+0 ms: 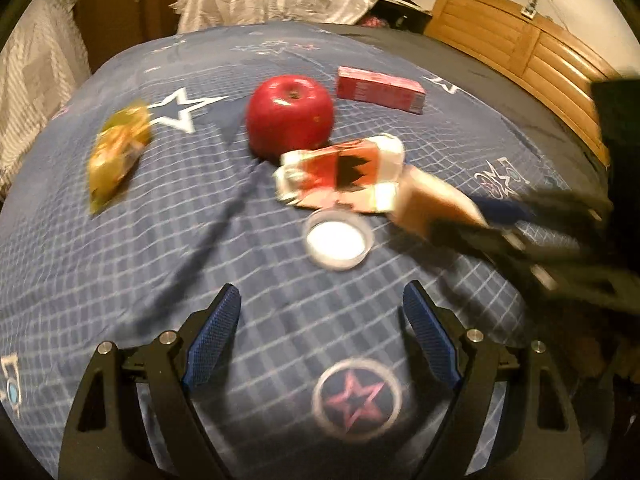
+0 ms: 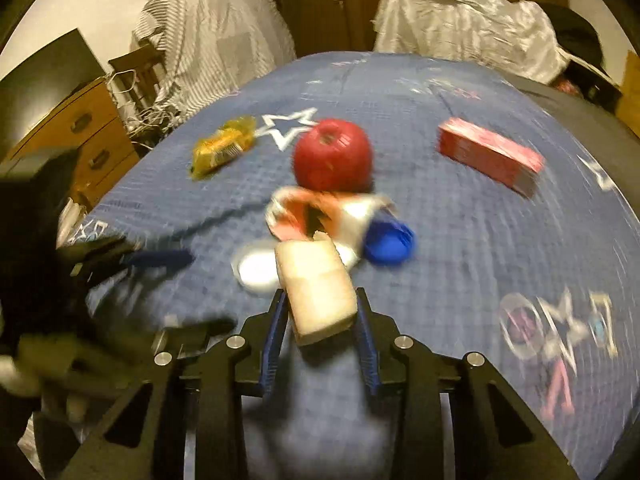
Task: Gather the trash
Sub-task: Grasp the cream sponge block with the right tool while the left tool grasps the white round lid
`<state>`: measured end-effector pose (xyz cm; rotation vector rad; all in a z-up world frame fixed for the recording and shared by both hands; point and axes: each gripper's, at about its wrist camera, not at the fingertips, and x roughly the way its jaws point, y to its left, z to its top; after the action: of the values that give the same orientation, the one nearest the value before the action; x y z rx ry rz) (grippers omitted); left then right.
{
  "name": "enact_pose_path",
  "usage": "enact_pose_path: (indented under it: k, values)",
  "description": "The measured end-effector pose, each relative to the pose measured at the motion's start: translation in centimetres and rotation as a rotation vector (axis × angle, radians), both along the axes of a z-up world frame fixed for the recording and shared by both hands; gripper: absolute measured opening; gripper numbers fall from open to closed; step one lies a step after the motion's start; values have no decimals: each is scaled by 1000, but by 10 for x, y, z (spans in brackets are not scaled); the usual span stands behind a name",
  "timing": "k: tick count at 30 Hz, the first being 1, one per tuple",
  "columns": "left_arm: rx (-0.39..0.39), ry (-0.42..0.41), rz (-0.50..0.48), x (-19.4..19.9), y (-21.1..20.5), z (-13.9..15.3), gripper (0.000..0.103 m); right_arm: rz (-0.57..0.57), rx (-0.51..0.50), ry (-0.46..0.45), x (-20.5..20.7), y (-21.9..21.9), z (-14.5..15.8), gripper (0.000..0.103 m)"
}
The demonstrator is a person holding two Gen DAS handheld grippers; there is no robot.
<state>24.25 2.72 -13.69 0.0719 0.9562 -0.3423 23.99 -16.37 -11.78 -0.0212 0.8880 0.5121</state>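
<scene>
2 grippers are in view over the bed [image 1: 120,264]. The right gripper [image 2: 322,312] is pinching a pale beige block [image 2: 318,284], possibly a sponge or bread piece, between its fingers [image 2: 276,340]; the block appears lifted clear of the bedspread. The left gripper [image 1: 322,320] is held with fingers spread and empty, just short of a white lid [image 1: 338,242]. A torn red-and-white wrapper [image 1: 340,174] lies touching a red apple [image 1: 290,114]; a blue cap [image 2: 390,246] sits beside the wrapper. A yellow snack packet [image 1: 118,152] and a red carton [image 1: 380,90] lie apart. Blur suggests motion. Judgement: the pinch should be kept firm, since the block looks soft, and carried away level so the wrapper is not snagged.
</scene>
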Motion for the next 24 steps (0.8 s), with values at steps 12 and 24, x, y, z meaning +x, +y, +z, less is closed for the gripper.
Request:
enact_pose_path:
  k: [12, 24]
  values:
    - [16, 10, 34, 29, -19, -6, 68, -14, -52, -11, -55, -49, -3, 38]
    - [50, -3, 78, 31, -16, -7, 48, 26, -116, -14, -22, -20, -5, 49]
